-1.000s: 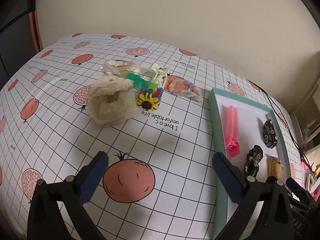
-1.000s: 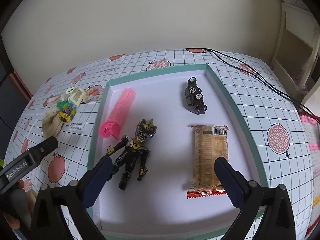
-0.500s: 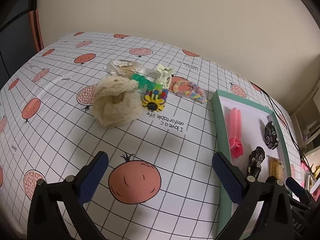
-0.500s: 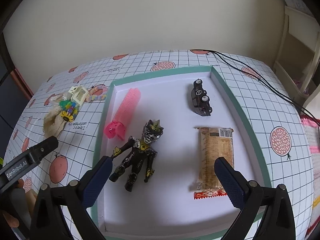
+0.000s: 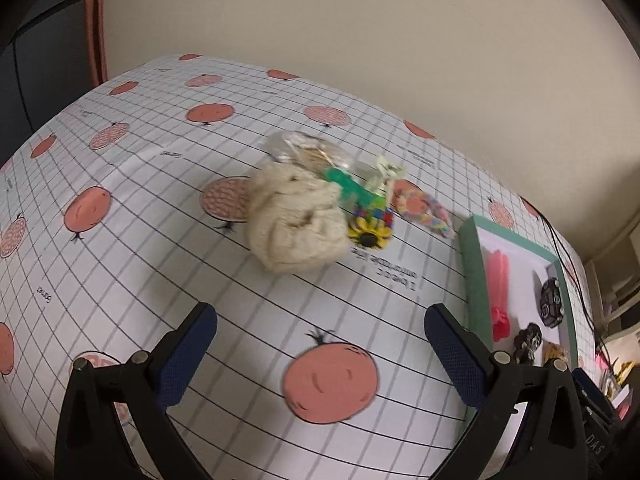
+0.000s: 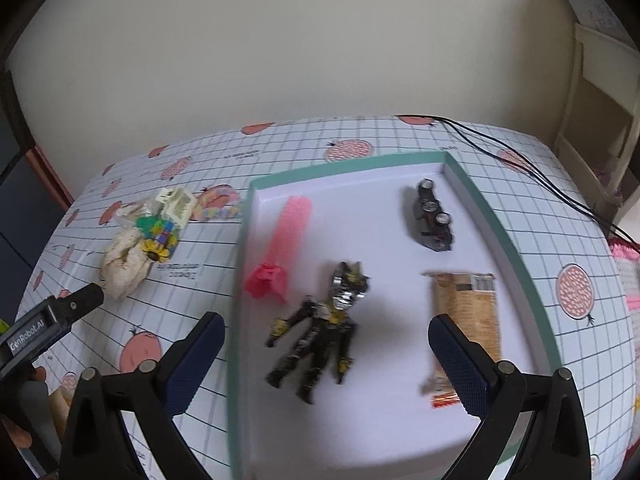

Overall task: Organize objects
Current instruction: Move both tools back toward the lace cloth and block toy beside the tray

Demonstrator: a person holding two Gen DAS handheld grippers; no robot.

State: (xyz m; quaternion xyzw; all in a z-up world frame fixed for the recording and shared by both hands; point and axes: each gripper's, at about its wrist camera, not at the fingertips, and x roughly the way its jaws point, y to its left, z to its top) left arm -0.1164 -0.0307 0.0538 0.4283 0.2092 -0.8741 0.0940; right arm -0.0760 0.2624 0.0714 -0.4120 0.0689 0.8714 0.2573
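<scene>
A green-rimmed white tray holds a pink comb, a black and yellow figure, a dark toy car and a brown snack bar. My right gripper hangs open above the tray's near part. Left of the tray lies a pile: a cream knitted bundle, a sunflower clip, a green piece, a cream clip, a clear bag and a pastel braided ring. My left gripper is open, short of the pile, over the tablecloth.
The table wears a grid cloth printed with red fruit. Black cables run off the far right corner. A pale shelf unit stands to the right, a wall behind. The tray lies right of the left gripper.
The left gripper's view has swung left, so the pile now sits more central and nearer. The right gripper has shifted slightly over the tray. Both stay open and empty.
</scene>
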